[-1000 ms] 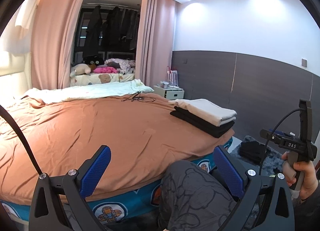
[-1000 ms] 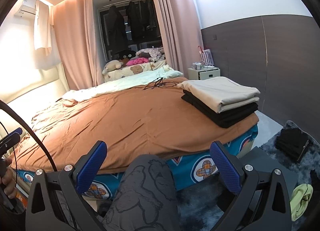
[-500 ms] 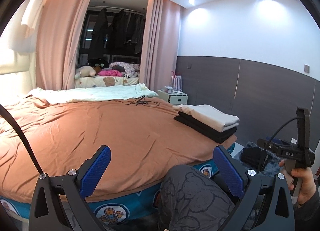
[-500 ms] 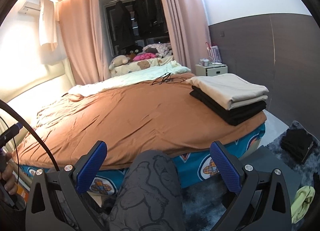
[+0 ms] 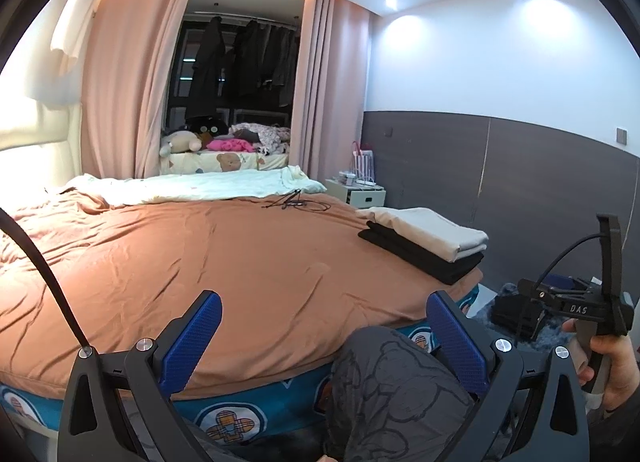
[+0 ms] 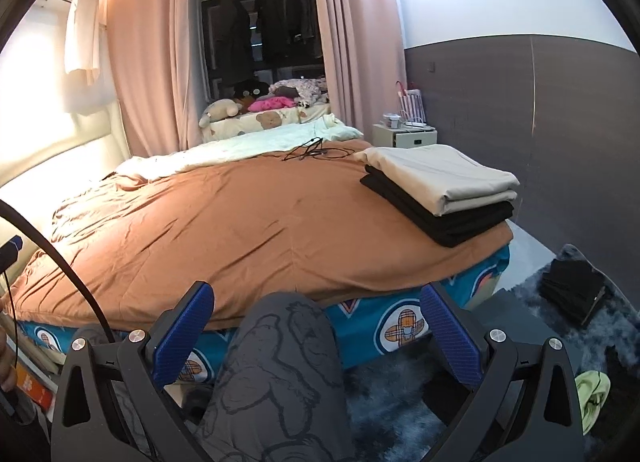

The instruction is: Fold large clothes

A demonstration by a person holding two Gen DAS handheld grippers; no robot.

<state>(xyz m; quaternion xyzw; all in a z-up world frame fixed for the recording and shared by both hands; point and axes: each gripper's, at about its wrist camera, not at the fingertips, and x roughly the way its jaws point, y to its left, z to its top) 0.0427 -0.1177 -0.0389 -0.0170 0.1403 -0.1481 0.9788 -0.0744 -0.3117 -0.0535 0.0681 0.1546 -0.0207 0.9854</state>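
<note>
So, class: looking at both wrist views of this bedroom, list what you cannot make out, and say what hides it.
1. Folded stack: how many garments it holds; only its edges show in either view.
2. Dark pile on the rug: right wrist view, too dim to identify; in the left view the right gripper covers it.
3. Floor beside the bed: hidden by a knee.
4. Bedside table items: too small.

Saw the right gripper (image 6: 316, 320) with blue fingers (image 6: 184, 332) spread wide, empty, above a knee in grey patterned trousers (image 6: 280, 374). Beyond, a bed (image 6: 404, 326) under a brown cover (image 6: 224, 222), with a beige folded garment (image 6: 440, 176) stacked on a black one (image 6: 452, 222) near its right corner.
</note>
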